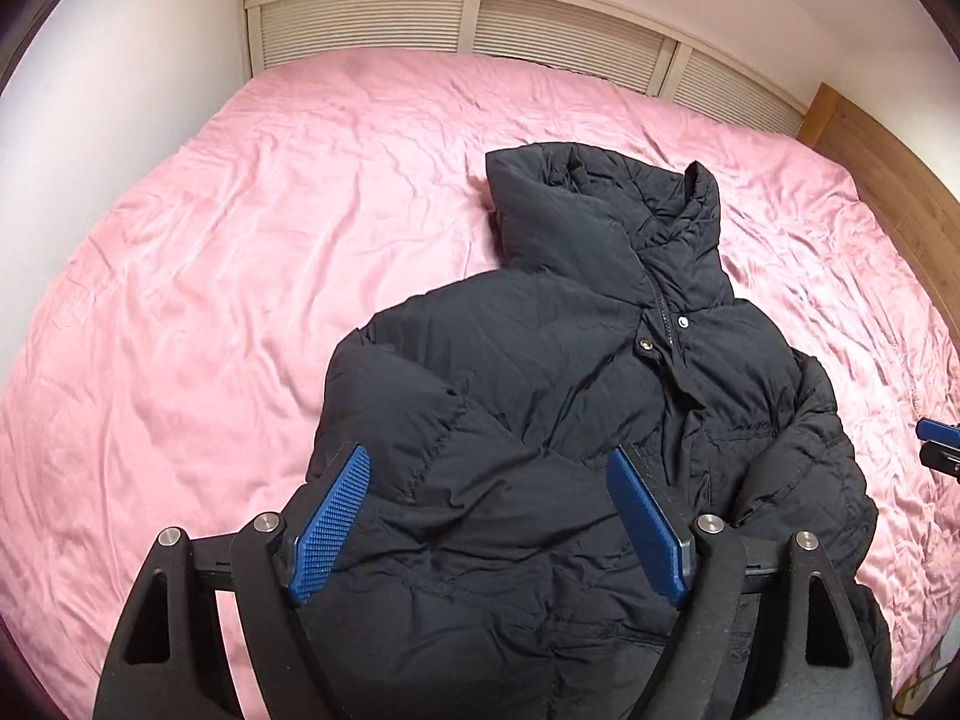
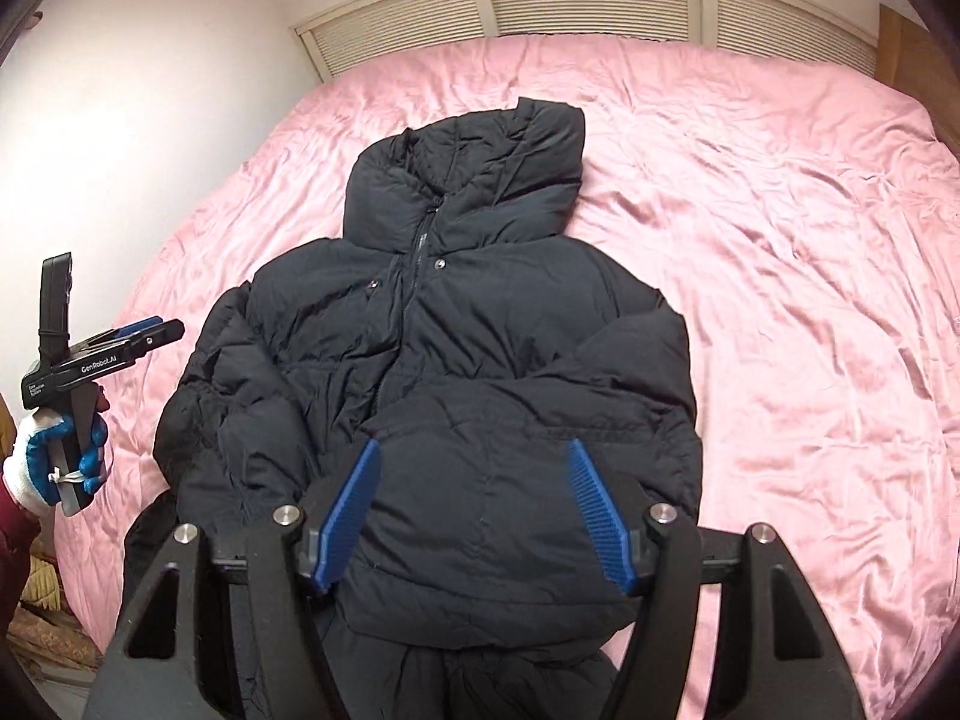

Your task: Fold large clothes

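Note:
A black hooded puffer jacket [image 1: 540,396] lies front-up on the pink bed, hood toward the headboard; it also shows in the right wrist view [image 2: 456,360]. One sleeve [image 2: 498,480] is folded across its lower front. My left gripper [image 1: 492,462] is open and empty, hovering over the jacket's lower part. My right gripper [image 2: 474,456] is open and empty above the folded sleeve. The left gripper also shows at the left edge of the right wrist view [image 2: 153,330], held by a gloved hand. The right gripper's tip [image 1: 936,444] shows at the right edge of the left wrist view.
The pink wrinkled bedsheet [image 1: 240,276] covers a wide bed. A slatted white headboard [image 1: 456,18] stands at the far side against a white wall. A wooden panel [image 1: 888,162] runs along the right side.

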Demonstrator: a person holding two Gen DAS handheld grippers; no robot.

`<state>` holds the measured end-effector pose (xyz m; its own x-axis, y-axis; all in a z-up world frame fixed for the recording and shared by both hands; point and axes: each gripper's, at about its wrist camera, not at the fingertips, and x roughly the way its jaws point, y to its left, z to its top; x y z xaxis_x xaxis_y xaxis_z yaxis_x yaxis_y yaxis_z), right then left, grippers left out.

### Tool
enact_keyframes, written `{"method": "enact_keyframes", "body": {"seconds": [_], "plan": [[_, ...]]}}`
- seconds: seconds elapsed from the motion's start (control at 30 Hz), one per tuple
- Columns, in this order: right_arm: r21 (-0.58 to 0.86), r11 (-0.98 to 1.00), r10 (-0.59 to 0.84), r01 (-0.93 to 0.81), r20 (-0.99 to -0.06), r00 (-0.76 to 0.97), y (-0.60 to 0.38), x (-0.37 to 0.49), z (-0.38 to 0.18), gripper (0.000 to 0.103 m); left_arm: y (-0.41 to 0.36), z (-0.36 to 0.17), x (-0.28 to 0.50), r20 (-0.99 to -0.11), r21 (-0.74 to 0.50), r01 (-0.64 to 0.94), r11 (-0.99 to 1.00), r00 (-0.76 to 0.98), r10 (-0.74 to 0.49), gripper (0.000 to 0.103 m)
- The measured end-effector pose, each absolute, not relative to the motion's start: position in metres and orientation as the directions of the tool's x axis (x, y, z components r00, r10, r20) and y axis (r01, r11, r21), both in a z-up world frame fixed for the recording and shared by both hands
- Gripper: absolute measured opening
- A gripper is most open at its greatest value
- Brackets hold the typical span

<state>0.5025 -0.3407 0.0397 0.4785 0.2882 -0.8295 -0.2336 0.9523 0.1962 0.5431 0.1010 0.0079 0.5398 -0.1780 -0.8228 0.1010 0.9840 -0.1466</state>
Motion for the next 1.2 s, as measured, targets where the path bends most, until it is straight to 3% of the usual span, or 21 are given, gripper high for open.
{"method": "enact_keyframes", "body": {"seconds": [0.3,0.7,1.2], "plan": [[0.173,0.949,0.286,-0.263,-0.823,0.491,-0.343,0.570,0.033,0.064,0.123,0.012,0.596,-0.814,-0.156,0.041,0.987,0.560,-0.152,0.081],[0.263,0.944,0.329,-0.200,-0.799,0.503,-0.366,0.700,-0.003,0.064,0.130,-0.017,0.700,-0.804,-0.316,-0.065,0.947,0.548,-0.231,0.081],[0.527,0.842,0.496,-0.115,-0.672,0.550,-0.380,0.838,-0.038,0.064,0.083,-0.068,0.827,-0.775,-0.481,-0.033,0.876,0.483,-0.407,0.081]]}}
